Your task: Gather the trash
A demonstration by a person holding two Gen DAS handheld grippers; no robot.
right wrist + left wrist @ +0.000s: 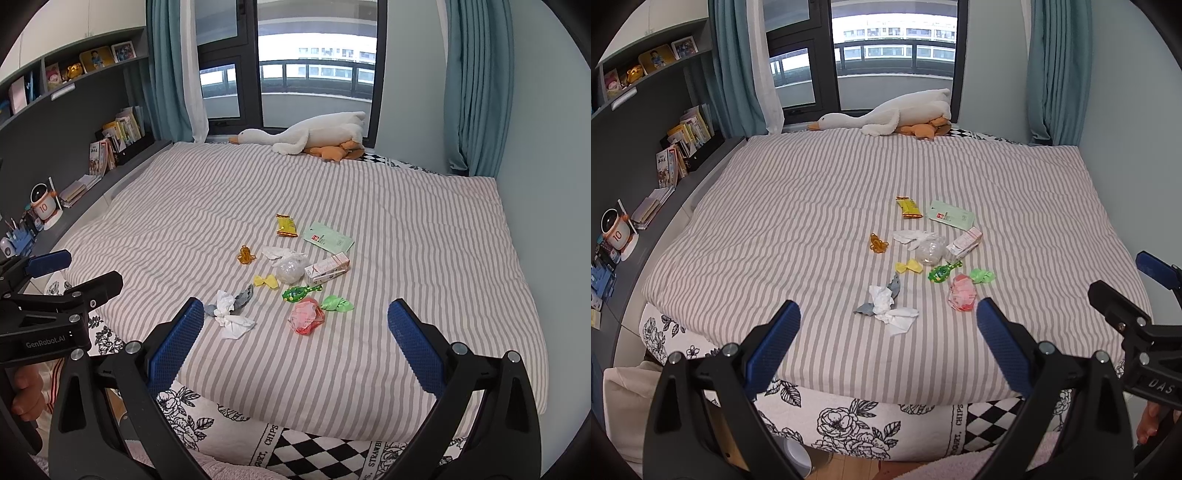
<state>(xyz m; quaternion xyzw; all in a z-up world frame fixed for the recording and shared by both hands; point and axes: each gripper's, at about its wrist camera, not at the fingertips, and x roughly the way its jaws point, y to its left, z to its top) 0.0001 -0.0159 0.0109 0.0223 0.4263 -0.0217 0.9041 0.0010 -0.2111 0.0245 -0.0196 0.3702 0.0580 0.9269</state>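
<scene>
Both the left gripper (888, 321) and right gripper (295, 321) are held wide open, empty. Crumpled tissue (892, 310) on the bed (775, 206) is judged light and soft; its bunched middle should be pinched.

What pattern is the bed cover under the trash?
The bed cover has grey and white stripes, clearest in the right wrist view.

Book (666, 168) titles too small.

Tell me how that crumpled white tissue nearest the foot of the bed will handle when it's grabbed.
The crumpled white tissue looks soft and loosely wadded, so it will probably squash flat between the jaws rather than resist. It seems very light and may drag or unfold instead of lifting cleanly. It lies partly over a grey scrap, which may come up with it.
</scene>
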